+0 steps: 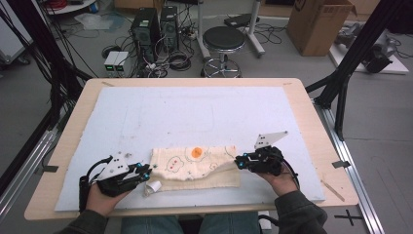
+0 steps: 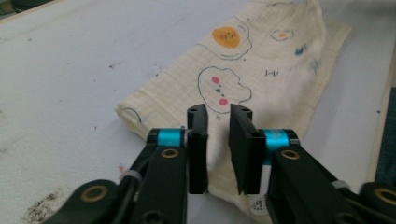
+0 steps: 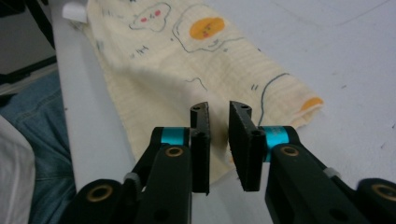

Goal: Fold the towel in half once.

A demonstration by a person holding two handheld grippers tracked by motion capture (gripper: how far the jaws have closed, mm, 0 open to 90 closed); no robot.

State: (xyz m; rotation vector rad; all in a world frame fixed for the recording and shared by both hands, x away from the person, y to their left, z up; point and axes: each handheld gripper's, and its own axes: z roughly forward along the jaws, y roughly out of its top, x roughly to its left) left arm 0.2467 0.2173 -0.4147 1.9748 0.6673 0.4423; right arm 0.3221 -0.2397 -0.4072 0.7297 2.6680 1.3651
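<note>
One folded cream muslin cloth point(image 1: 195, 168), printed with outlined fried-egg figures, lies on the white foam mat point(image 1: 195, 117) near the mat's front edge, between two black hand-held grippers. The mat covers one pale wooden table point(image 1: 63, 146). In the high view one orange yolk print shows on the cloth's top fold, and a small white label point(image 1: 154, 186) sticks out at its front left corner. The left gripper point(image 1: 146, 171) sits just at the cloth's left end; in the left gripper view its two jaws point(image 2: 218, 149) stand a narrow gap apart with the cloth's near edge running beneath and between them, and whether the pads actually pinch the fabric cannot be told. The right gripper point(image 1: 238, 162) is at the cloth's right end, where the top layer is lifted a little off the layer below; in the right gripper view its jaws point(image 3: 218, 147) are likewise slightly parted over the cloth's edge, with no clear clamp on it visible. Two hands hold the grippers, one each, with dark sleeves at the bottom of the high view.
</note>
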